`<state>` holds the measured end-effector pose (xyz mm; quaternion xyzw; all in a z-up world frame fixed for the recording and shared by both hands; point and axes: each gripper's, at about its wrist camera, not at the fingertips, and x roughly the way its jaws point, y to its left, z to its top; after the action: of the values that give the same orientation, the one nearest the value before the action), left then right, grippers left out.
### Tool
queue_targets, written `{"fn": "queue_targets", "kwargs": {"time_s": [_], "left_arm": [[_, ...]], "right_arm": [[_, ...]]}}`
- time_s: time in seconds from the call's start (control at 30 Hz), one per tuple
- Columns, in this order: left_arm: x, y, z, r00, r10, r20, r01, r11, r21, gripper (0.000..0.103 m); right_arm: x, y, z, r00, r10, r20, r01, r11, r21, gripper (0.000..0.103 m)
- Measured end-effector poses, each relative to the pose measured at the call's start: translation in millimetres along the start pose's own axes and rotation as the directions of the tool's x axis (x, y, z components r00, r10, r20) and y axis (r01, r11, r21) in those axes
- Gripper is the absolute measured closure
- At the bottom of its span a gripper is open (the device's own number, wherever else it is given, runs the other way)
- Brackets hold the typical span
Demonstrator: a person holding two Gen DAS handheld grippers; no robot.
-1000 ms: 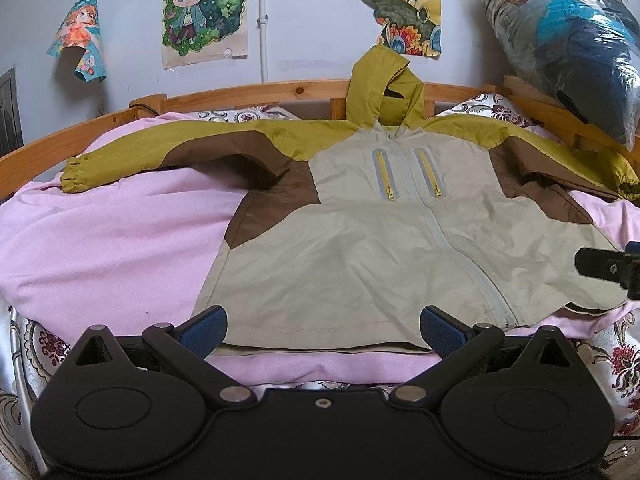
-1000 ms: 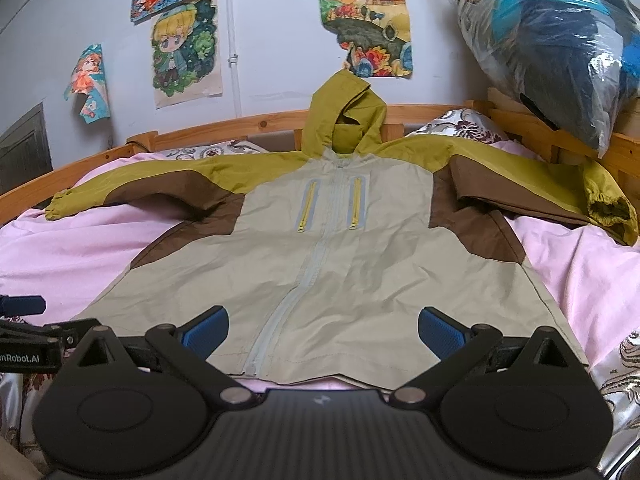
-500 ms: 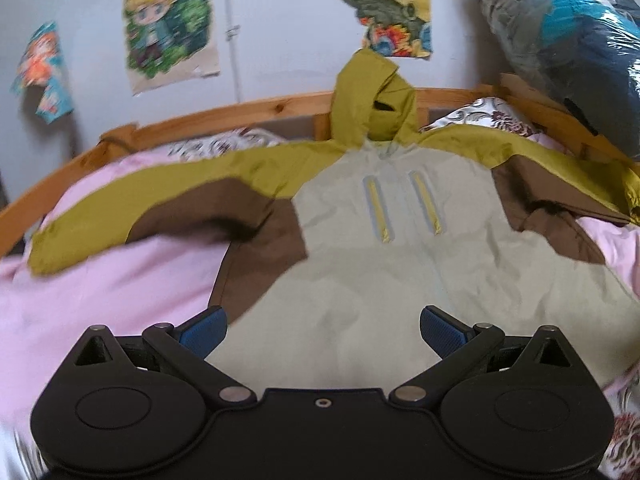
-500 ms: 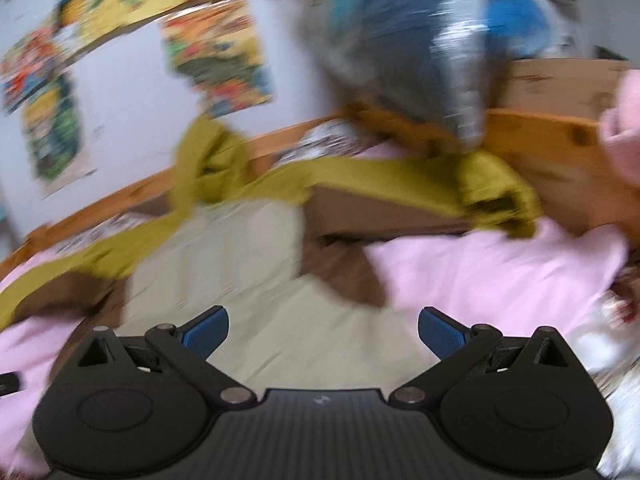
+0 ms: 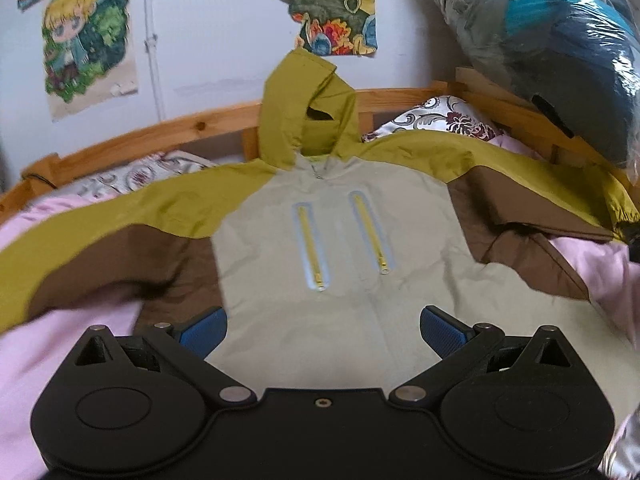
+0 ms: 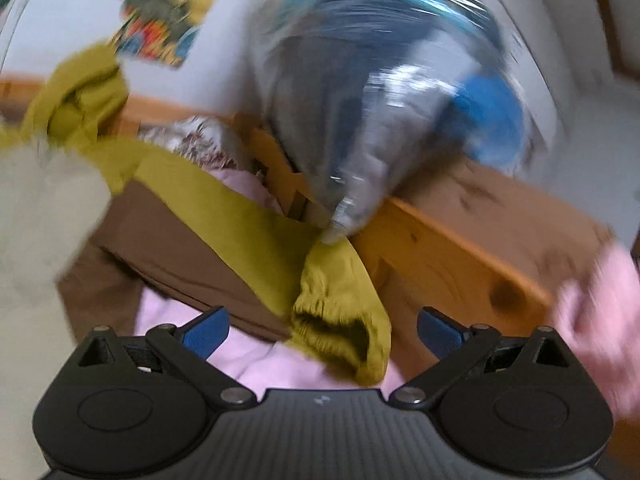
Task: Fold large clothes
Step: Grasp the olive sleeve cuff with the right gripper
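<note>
A hooded jacket (image 5: 340, 248) in beige, brown and olive lies face up on a pink sheet (image 5: 72, 344), sleeves spread, hood against the wooden headboard. My left gripper (image 5: 323, 330) is open and empty over the jacket's lower front. My right gripper (image 6: 322, 330) is open and empty, with the olive elastic cuff (image 6: 340, 316) of the jacket's right sleeve (image 6: 224, 220) lying between its blue fingers, not gripped. The right wrist view is blurred.
A wooden bed frame (image 6: 460, 248) runs close beside the cuff. A plastic-wrapped bundle of dark and blue bedding (image 5: 560, 48) rests on the frame at right, also in the right wrist view (image 6: 380, 92). Patterned pillows (image 5: 432, 120) and wall posters (image 5: 324, 4) sit behind.
My right gripper has swung right from the jacket's hem to the right sleeve cuff. My left gripper has moved forward from the hem over the jacket's front.
</note>
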<state>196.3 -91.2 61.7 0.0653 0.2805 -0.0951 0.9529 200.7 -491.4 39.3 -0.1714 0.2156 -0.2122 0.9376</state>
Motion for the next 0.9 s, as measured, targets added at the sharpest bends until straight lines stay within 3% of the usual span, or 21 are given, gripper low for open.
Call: {"fn": "queue_targets", "kwargs": {"time_s": [0.13,0.27,0.37,0.53,0.57,0.73,0.9], "left_arm": [[30.2,-2.1,-4.2,0.998,-0.047,-0.052,0.045,0.998,-0.043,0.001],[42.0,5.1,-16.2,0.997,-0.050,-0.056,0.050,0.999,-0.014,0.001],[47.3,13.9,-20.9,0.996,-0.042,-0.073,0.041,0.999,-0.024,0.001],[42.4,31.2,-22.4,0.997,-0.040,-0.071,0.034,0.996,-0.088,0.001],[40.8,34.0,-22.3,0.997,-0.035,-0.070,0.028,0.995,-0.095,0.001],[30.9,44.1,-22.3,0.998,-0.025,-0.061,0.018,0.993,-0.112,0.001],[25.5,47.1,-19.2,0.999,-0.023,-0.041,0.019,0.995,-0.102,0.001]], "right_arm": [[36.1,22.8,1.9,0.998,-0.054,-0.028,0.050,0.989,-0.138,0.007],[63.3,33.5,3.8,0.993,-0.093,-0.077,0.076,0.978,-0.197,0.014],[72.1,36.3,5.0,0.988,-0.119,-0.103,0.093,0.969,-0.227,0.034],[69.8,28.5,16.5,0.985,-0.110,-0.132,0.079,0.972,-0.220,0.083],[66.2,26.0,20.8,0.986,-0.100,-0.134,0.069,0.974,-0.216,0.086],[19.8,18.2,56.1,0.992,0.062,-0.106,-0.079,0.984,-0.157,0.091],[-29.4,26.6,108.8,0.951,0.304,-0.052,-0.307,0.949,-0.067,0.092]]}}
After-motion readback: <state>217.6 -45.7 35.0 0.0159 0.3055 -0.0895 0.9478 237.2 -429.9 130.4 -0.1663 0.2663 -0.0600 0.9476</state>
